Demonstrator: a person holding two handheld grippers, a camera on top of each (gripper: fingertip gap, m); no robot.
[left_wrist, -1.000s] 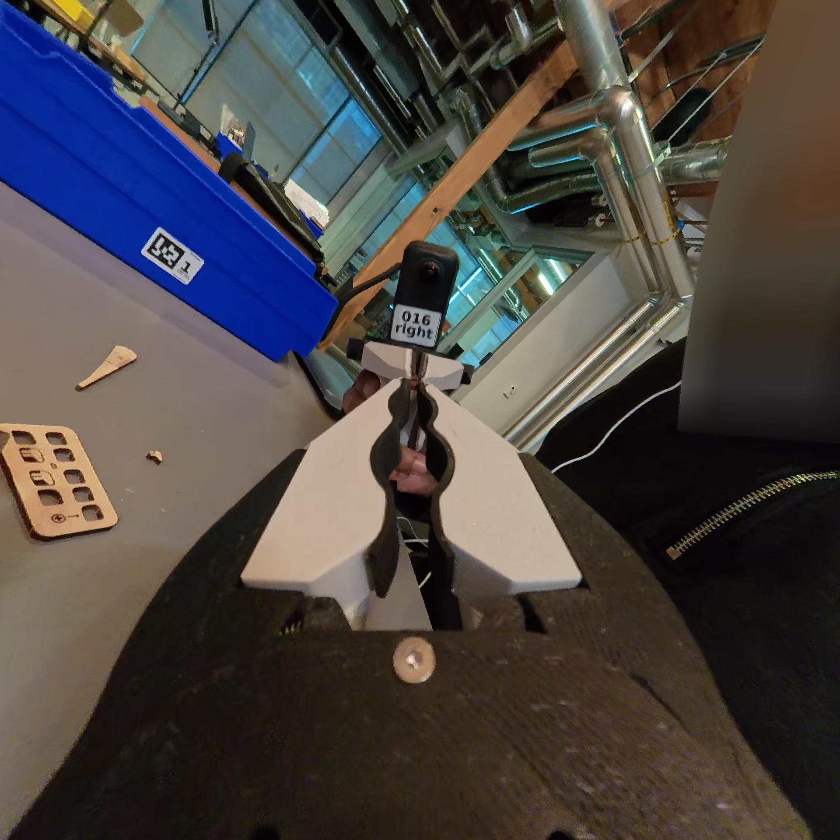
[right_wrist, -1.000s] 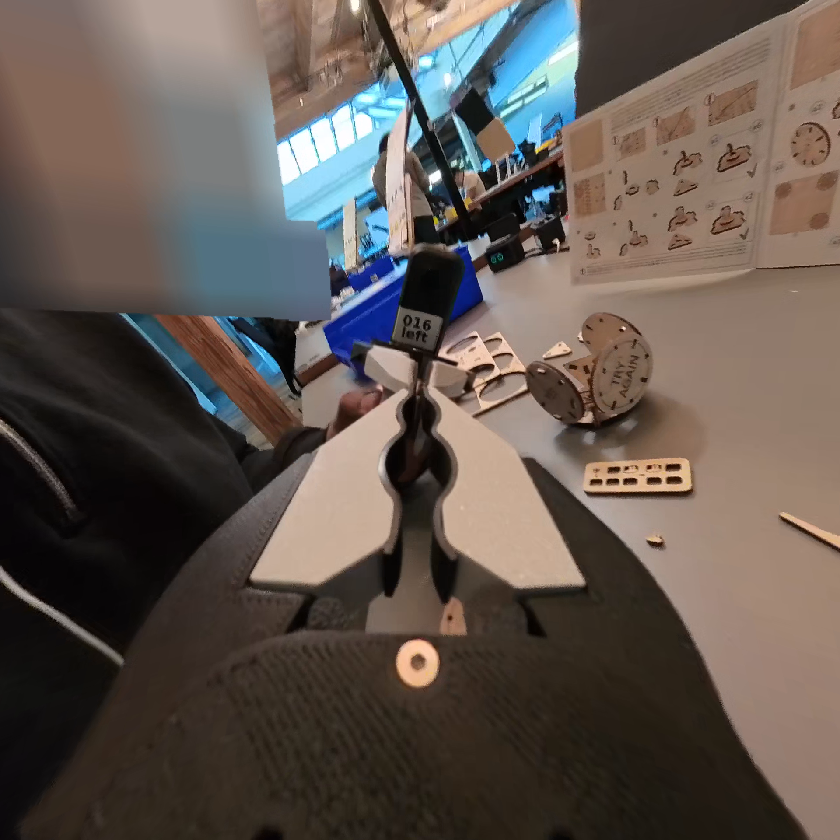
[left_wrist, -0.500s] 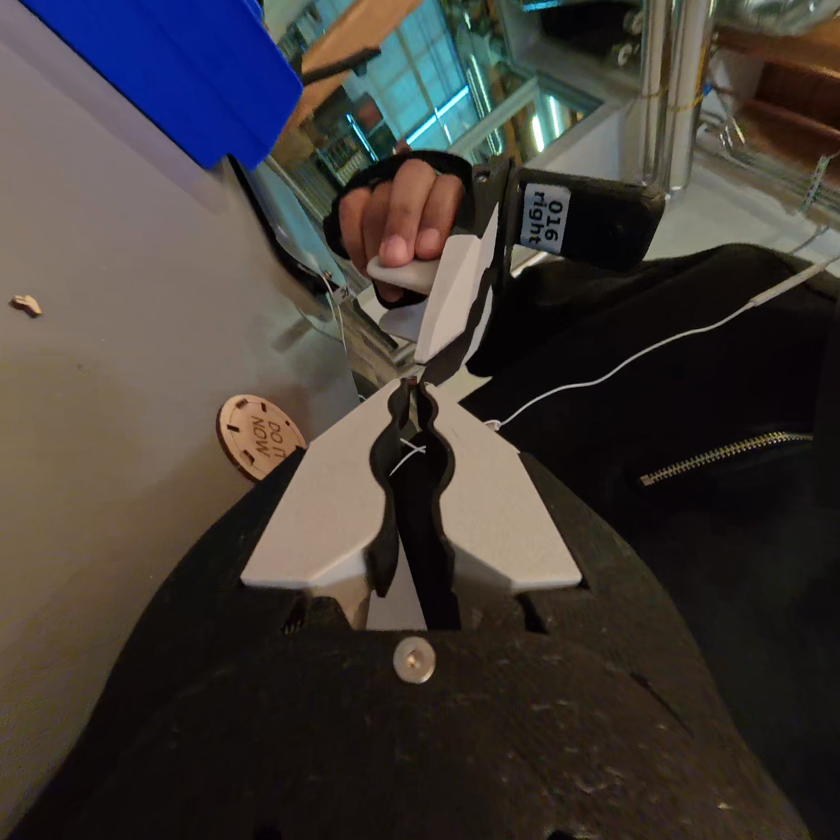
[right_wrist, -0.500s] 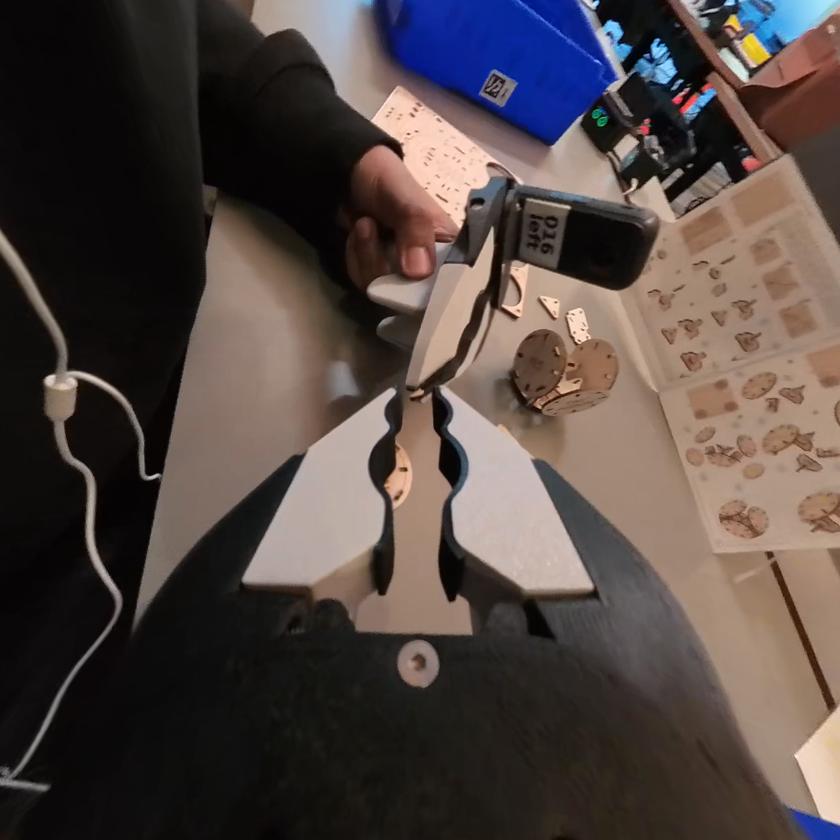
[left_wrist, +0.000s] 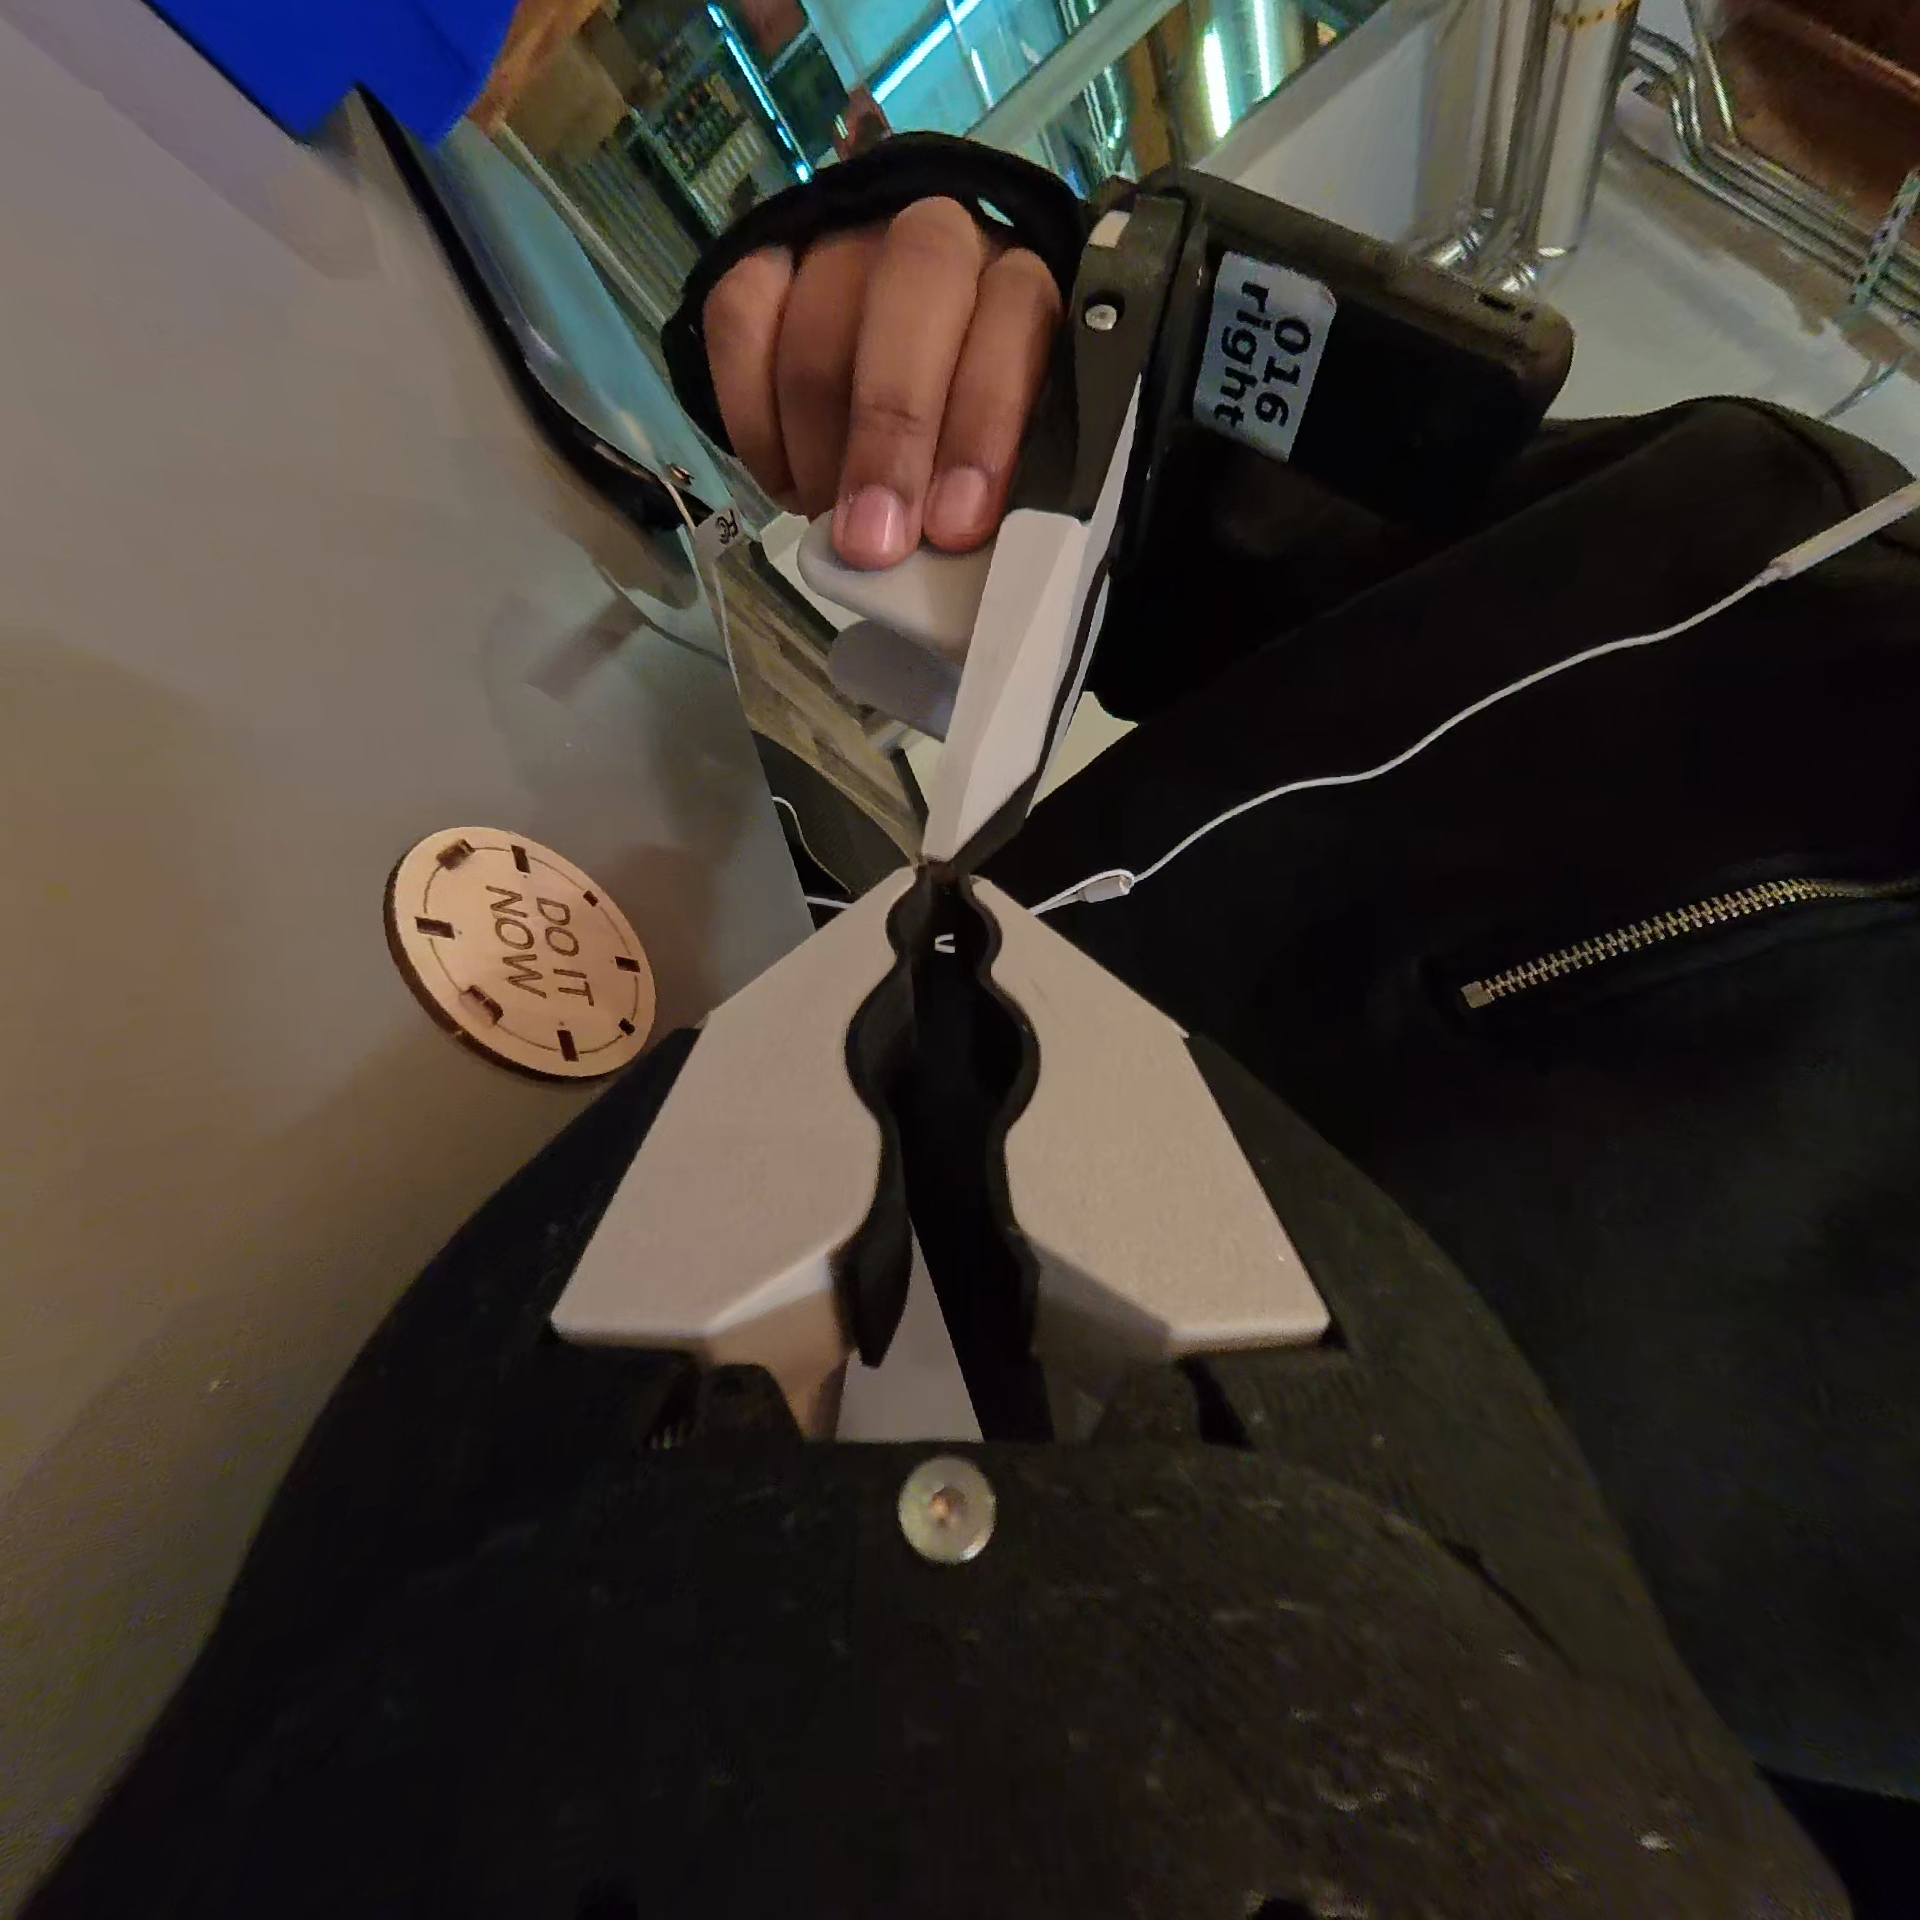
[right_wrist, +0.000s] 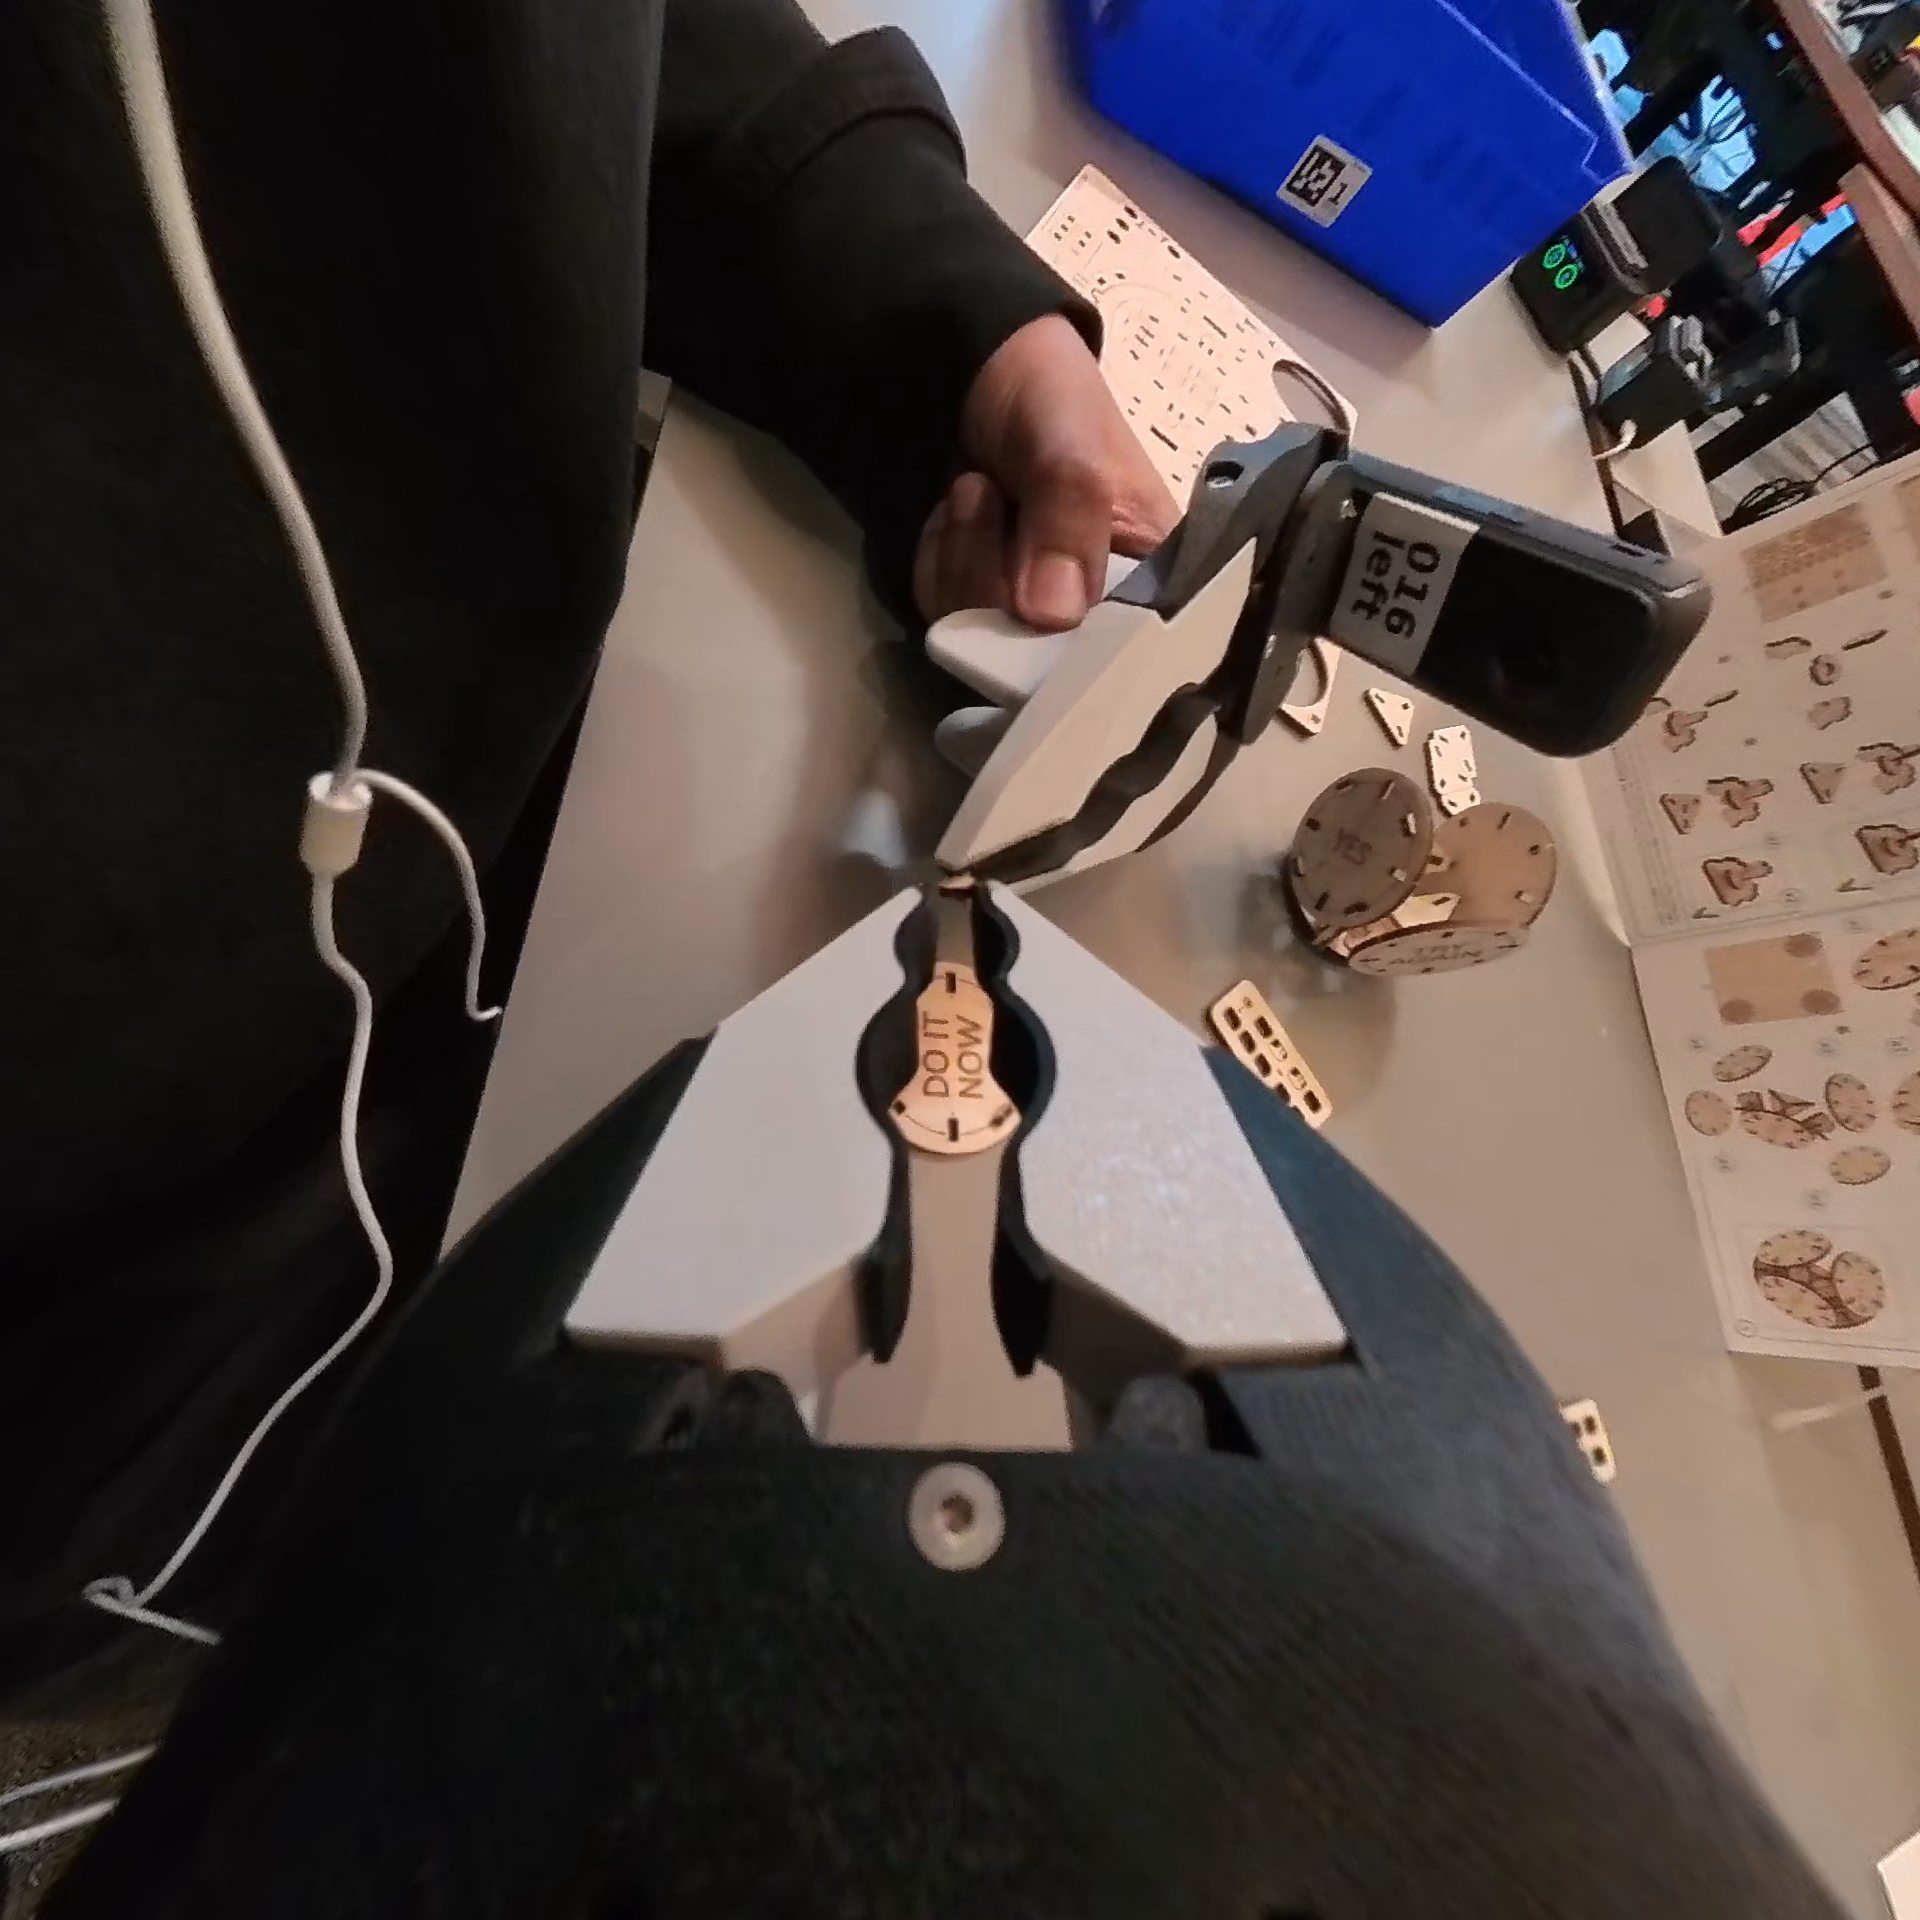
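The small wooden piece (right_wrist: 958, 882) sat in the air above the grey surface (left_wrist: 208, 623), right where the two grippers met tip to tip. It was a pale tan sliver, mostly hidden. It would probably be very light, stiff and brittle, easy to drop, and best pinched across its flat faces at the very tips. The left gripper (left_wrist: 938, 878) had its fingers drawn together on it. The right gripper (right_wrist: 958, 899) had its fingers narrow around it, but whether they pressed on it could not be told. An engraved wooden disc (left_wrist: 520, 956) lay just below.
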